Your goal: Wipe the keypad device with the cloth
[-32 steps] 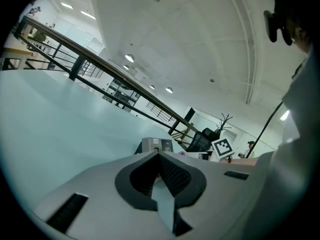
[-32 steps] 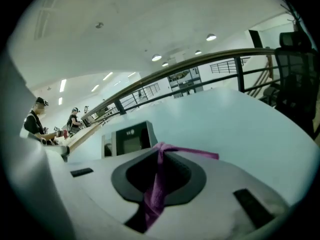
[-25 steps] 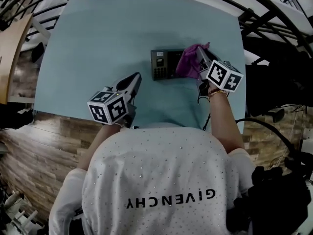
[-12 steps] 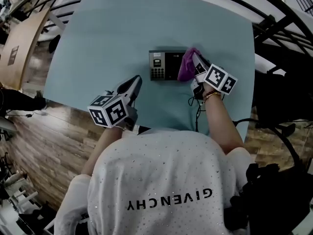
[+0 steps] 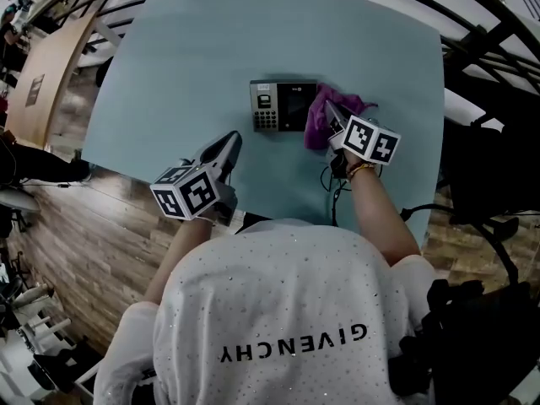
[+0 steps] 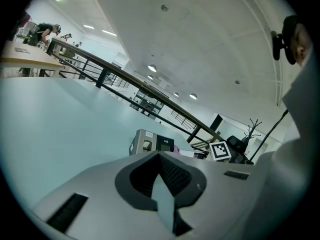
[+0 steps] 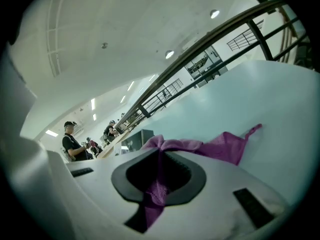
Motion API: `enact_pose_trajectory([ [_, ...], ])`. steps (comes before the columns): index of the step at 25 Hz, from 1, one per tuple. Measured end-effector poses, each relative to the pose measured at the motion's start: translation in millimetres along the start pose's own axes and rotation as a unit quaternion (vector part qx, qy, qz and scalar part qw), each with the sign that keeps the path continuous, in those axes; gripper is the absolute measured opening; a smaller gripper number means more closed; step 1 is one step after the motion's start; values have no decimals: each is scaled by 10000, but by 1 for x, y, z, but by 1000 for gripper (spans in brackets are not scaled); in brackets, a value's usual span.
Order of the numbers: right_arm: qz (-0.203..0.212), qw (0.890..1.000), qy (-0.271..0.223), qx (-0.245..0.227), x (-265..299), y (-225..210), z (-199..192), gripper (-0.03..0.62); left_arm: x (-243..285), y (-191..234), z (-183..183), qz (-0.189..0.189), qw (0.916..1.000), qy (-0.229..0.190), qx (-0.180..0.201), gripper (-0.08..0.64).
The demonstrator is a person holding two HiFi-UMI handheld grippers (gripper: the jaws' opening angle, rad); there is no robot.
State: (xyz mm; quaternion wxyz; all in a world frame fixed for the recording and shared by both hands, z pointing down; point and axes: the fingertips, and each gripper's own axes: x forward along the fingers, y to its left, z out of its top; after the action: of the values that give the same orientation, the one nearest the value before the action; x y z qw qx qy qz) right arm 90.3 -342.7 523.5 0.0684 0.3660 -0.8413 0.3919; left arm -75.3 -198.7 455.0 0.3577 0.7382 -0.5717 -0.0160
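The dark keypad device lies flat on the pale blue table, keypad at its left end. A purple cloth is bunched against the device's right edge and trails onto the table. My right gripper is shut on the cloth, which runs up between its jaws in the right gripper view, with the cloth spread ahead and the device behind to the left. My left gripper hovers shut and holding nothing near the table's front edge, well short of the device.
The table's front edge runs just before the person's white shirt. Black metal railings curve round the far side and right. Wooden flooring lies to the left. People stand far off at a desk.
The right gripper has dragged the cloth rightwards off the device's face, so more of the screen shows. The left gripper has stayed where it was.
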Motion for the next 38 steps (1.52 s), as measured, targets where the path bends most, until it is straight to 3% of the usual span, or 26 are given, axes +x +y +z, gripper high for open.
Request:
enact_pose_trajectory([
  [10, -393, 9867, 1166, -1060, -8, -17, -40, 29, -4, -26, -29, 95, 9998, 134, 98, 0],
  [15, -1043, 9633, 1512, -1957, -17, -33, -55, 29, -11, -31, -44, 156, 9997, 183, 74, 0],
  [23, -1418, 9302, 1578, -2997, -25, -37, -58, 31, -17, -14, -36, 338, 9993, 101, 143, 0],
  [26, -1419, 9330, 1589, -2900, -25, -39, -60, 31, -12, -5, -23, 235, 9996, -57, 110, -2],
  [29, -1269, 9510, 1488, -2395, -23, -37, -58, 31, -6, 5, -6, -71, 9998, -199, -42, -2],
  [33, -1558, 9686, 992, -1665, -28, -40, -32, 31, 4, 27, 8, -326, 9991, 69, 266, -2],
  [38, -2194, 9644, 44, -1473, -29, -40, 28, 31, 13, 70, 27, -508, 9970, 413, 410, 0],
])
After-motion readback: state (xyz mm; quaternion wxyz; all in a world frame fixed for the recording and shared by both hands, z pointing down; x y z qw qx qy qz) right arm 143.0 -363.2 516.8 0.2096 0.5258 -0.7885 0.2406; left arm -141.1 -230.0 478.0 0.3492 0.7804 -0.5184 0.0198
